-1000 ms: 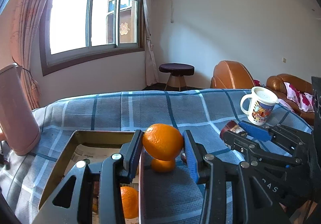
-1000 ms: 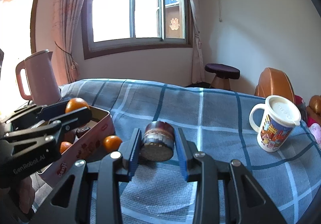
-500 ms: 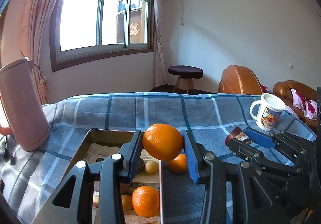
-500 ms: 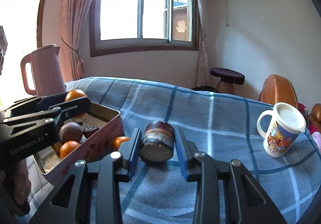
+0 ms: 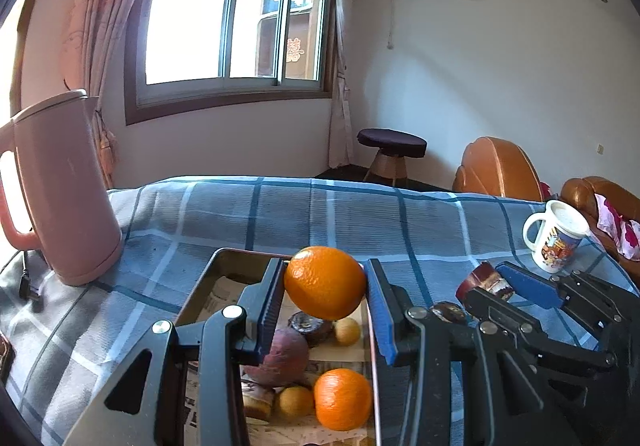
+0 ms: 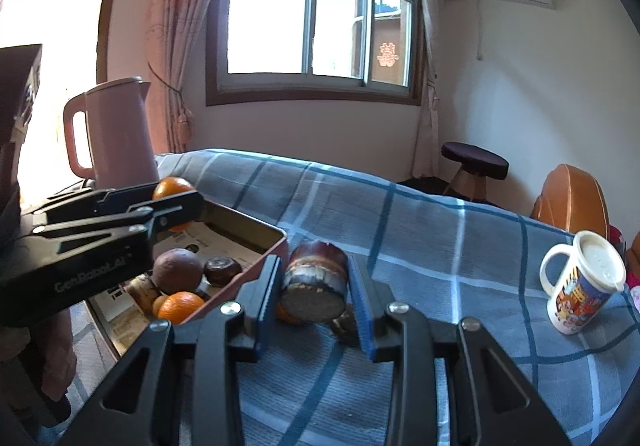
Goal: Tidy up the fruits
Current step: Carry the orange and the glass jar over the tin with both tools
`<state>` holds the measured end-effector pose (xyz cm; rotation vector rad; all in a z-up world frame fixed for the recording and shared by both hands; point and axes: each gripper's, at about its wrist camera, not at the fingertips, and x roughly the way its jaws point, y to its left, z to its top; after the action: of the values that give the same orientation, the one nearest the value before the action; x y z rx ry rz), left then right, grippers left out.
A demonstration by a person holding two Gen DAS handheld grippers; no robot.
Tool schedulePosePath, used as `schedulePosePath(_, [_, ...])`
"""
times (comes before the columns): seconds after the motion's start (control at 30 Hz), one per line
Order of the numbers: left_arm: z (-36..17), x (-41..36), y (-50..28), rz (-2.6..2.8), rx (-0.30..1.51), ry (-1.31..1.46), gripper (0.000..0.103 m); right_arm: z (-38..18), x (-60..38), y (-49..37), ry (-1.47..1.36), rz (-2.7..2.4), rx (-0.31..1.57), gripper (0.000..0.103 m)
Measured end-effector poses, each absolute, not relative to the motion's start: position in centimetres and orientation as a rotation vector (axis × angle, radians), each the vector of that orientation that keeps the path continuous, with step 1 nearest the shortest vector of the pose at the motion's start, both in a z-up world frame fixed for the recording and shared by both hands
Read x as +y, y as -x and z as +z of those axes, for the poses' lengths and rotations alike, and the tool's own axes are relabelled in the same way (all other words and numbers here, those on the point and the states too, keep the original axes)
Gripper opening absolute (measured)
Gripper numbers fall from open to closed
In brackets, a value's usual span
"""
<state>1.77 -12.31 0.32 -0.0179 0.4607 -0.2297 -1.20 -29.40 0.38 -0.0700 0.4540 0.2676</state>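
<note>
My left gripper (image 5: 325, 278) is shut on a large orange (image 5: 325, 288), held in the air over the open tin box (image 5: 224, 258). Inside the tin lie another orange (image 5: 342, 398), a purple-brown fruit (image 5: 280, 358), small yellow fruits (image 5: 347, 331) and a dark round piece (image 5: 310, 322). My right gripper (image 6: 314, 278) is shut on a short brown cylinder-shaped piece (image 6: 314, 282), just right of the tin's red wall (image 6: 248, 224). A small orange (image 6: 286, 314) and a dark lump (image 6: 344, 322) lie on the cloth, partly hidden behind it.
A pink kettle (image 5: 60, 190) stands left of the tin, with a black plug (image 5: 26, 278) beside it. A printed mug (image 6: 580, 286) with a lid sits at the right on the blue checked cloth (image 6: 440, 246). Beyond the table are a stool (image 5: 392, 150) and brown sofas (image 5: 496, 170).
Both grippers have shifted left with their loads. The held orange went from above the tin's right wall to over its inside. The brown piece has come close to the tin's corner.
</note>
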Motion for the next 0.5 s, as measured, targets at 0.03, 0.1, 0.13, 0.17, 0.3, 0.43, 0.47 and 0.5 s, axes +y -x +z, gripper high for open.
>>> schedulePosePath(0.03, [0.3,-12.2,-1.8,-0.223,0.46,0.016,0.042,0.5,-29.2,1.1,0.074,0.271,0.456,0.037])
schedulePosePath(0.1, [0.4,-11.9,-1.8,-0.215,0.459,0.018,0.042,0.7,-28.8,0.9,0.085,0.281,0.46,0.037])
schedulePosePath(0.13, [0.4,-11.8,-1.8,-0.212,0.461,0.022,0.042,0.8,-28.5,0.8,0.091,0.285,0.46,0.037])
schedulePosePath(0.17, [0.4,-11.6,-1.9,-0.206,0.464,0.023,0.042,0.9,-28.3,0.7,0.095,0.287,0.46,0.037])
schedulePosePath(0.3, [0.4,-10.8,-2.2,-0.186,0.473,0.032,0.042,1.1,-27.6,0.3,0.106,0.308,0.464,0.037])
schedulePosePath(0.43, [0.4,-9.7,-2.5,-0.15,0.478,0.038,0.042,1.3,-26.5,-0.1,0.125,0.324,0.465,0.037])
schedulePosePath(0.47, [0.3,-9.4,-2.6,-0.144,0.484,0.043,0.042,1.4,-26.2,-0.2,0.13,0.33,0.465,0.037])
schedulePosePath(0.5, [0.2,-9.1,-2.8,-0.135,0.49,0.046,0.042,1.4,-25.9,-0.2,0.135,0.335,0.465,0.037])
